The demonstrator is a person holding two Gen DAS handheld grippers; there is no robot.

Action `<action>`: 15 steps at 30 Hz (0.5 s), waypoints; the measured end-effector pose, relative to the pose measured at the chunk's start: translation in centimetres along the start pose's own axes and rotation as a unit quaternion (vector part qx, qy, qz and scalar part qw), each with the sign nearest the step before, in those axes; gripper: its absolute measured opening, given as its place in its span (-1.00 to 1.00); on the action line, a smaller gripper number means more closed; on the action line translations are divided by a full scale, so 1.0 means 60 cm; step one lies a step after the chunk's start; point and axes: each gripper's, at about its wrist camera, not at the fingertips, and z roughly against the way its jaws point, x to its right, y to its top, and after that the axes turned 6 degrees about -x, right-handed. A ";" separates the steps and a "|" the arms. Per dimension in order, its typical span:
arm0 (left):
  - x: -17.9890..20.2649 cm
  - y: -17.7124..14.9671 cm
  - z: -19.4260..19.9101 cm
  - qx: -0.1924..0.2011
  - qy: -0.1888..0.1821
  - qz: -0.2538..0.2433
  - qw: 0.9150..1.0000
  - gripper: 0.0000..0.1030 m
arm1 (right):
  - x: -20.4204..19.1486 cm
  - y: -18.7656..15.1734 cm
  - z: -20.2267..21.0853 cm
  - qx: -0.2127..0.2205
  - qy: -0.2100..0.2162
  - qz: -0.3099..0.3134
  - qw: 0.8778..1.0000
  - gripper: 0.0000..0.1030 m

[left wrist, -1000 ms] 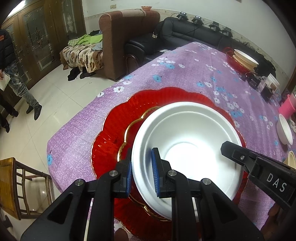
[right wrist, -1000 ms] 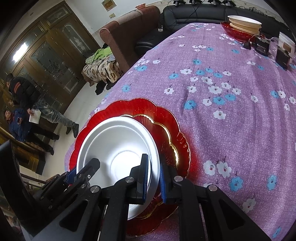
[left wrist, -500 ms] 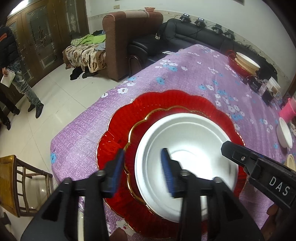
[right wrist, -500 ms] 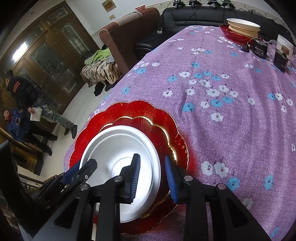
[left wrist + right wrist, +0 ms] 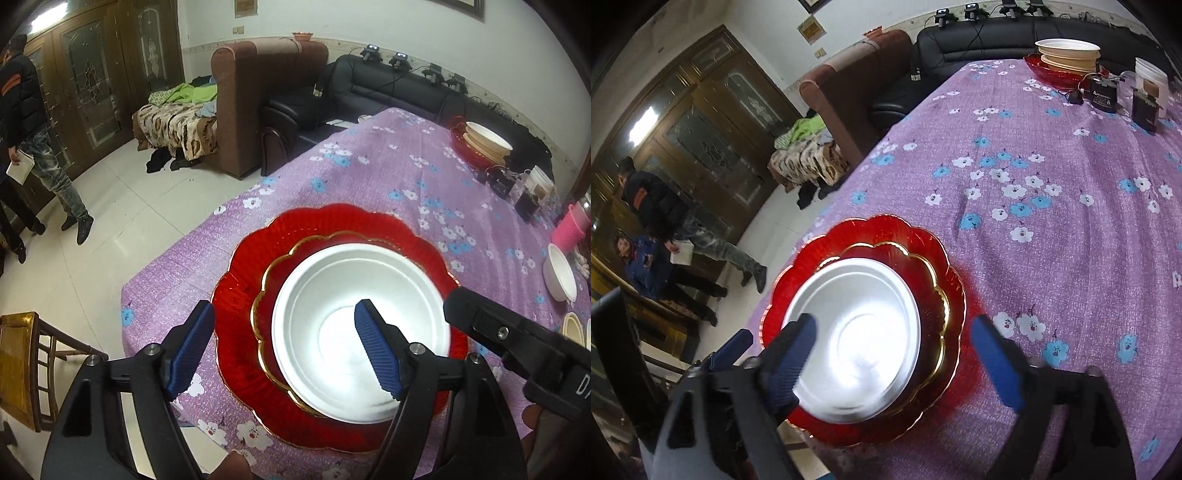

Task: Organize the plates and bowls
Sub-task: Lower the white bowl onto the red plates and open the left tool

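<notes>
A white bowl (image 5: 360, 328) (image 5: 857, 347) rests in a small gold-rimmed red plate (image 5: 269, 295) (image 5: 931, 280), which lies on a large scalloped red plate (image 5: 332, 229) (image 5: 879, 229) near the table's corner. My left gripper (image 5: 282, 314) hovers over the bowl's left rim. Its jaws are opening and its blue pads (image 5: 373, 347) stand clear of the rim. My right gripper (image 5: 892, 325) is above the bowl's right side, its jaws also opening, and nothing is pressed between them. One of its black fingers (image 5: 498, 332) shows at the right of the left wrist view.
A purple flowered cloth (image 5: 1052, 166) covers the table. At the far end cream bowls (image 5: 1067, 51) are stacked on a red dish beside black boxes (image 5: 1102, 94). A white bowl (image 5: 561, 273) and pink cup (image 5: 574, 225) sit right. A wooden chair (image 5: 22, 365) and people (image 5: 29, 110) are left.
Both grippers were shut on the white bowl's rim. They have let go, spread their jaws wide and lifted a little. The bowl now sits on the red plates.
</notes>
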 end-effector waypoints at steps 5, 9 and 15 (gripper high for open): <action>0.016 -0.001 0.021 0.014 -0.003 -0.012 1.000 0.52 | 0.012 -0.007 0.030 0.012 0.002 -0.004 1.000 0.99; 0.041 -0.003 0.035 0.023 -0.013 -0.029 0.999 0.53 | 0.030 -0.018 0.065 0.035 -0.014 -0.009 0.999 0.99; 0.097 -0.012 0.046 0.025 -0.035 -0.066 0.997 0.53 | 0.084 -0.046 0.121 0.068 -0.037 -0.042 0.996 0.99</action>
